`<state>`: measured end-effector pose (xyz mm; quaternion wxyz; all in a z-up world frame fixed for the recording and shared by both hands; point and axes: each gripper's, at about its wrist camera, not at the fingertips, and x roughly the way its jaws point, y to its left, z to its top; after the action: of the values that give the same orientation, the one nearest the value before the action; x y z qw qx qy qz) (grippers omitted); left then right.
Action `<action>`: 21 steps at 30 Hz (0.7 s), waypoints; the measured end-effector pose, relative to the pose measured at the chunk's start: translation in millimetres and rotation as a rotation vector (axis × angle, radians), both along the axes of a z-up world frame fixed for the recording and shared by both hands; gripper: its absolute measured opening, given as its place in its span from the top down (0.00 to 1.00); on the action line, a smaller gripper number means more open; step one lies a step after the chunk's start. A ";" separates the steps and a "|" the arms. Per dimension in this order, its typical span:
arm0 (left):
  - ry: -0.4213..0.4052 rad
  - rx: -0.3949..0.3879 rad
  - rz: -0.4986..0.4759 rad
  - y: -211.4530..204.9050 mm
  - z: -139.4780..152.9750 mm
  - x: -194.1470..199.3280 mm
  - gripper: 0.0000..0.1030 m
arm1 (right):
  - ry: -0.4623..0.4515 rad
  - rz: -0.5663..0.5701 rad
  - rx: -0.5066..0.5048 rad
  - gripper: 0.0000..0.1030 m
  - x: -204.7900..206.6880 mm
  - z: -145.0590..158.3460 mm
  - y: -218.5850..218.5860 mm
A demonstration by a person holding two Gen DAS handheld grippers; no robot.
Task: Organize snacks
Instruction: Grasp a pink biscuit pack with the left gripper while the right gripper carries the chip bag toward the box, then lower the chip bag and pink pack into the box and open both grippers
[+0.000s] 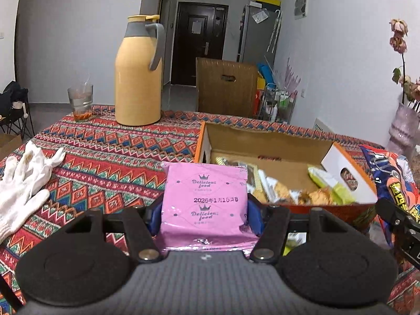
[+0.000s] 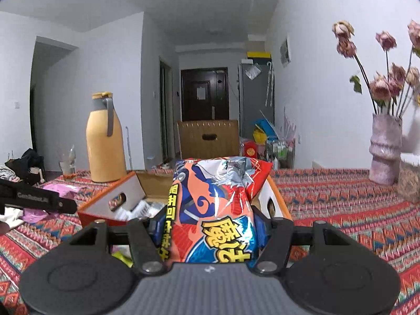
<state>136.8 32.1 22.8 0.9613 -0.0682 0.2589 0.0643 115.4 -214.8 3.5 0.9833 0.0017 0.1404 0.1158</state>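
My left gripper (image 1: 203,216) is shut on a flat pink snack packet (image 1: 204,197), held above the tablecloth just left of an open cardboard box (image 1: 265,141). Several small wrapped snacks (image 1: 288,193) lie inside the box. My right gripper (image 2: 208,225) is shut on a red, blue and silver snack bag (image 2: 215,202), held in front of the same box (image 2: 155,183). In the left wrist view that bag (image 1: 391,181) and part of the right gripper show at the right edge. In the right wrist view the pink packet (image 2: 60,190) and the left gripper's finger (image 2: 39,199) show at the left.
A yellow thermos jug (image 1: 137,78) and a glass (image 1: 80,102) stand at the table's far left side. White gloves (image 1: 23,173) lie at the near left. A pale vase of dried roses (image 2: 384,149) stands far right. A wooden chair (image 1: 225,86) is beyond the table.
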 end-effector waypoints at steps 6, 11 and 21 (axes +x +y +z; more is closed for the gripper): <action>-0.013 -0.004 0.006 -6.3 14.3 14.7 0.39 | -0.010 0.010 -0.004 0.41 18.3 16.5 7.8; -0.022 -0.012 0.018 -9.1 23.0 31.7 0.39 | -0.014 0.008 -0.017 0.41 41.3 27.0 15.2; -0.059 -0.027 0.042 -17.8 27.8 66.4 0.39 | 0.036 -0.043 -0.003 0.41 95.4 21.9 23.1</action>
<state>203.2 14.3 50.7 0.9660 -0.0884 0.2298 0.0791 210.8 -191.7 25.4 0.9829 0.0055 0.1581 0.0942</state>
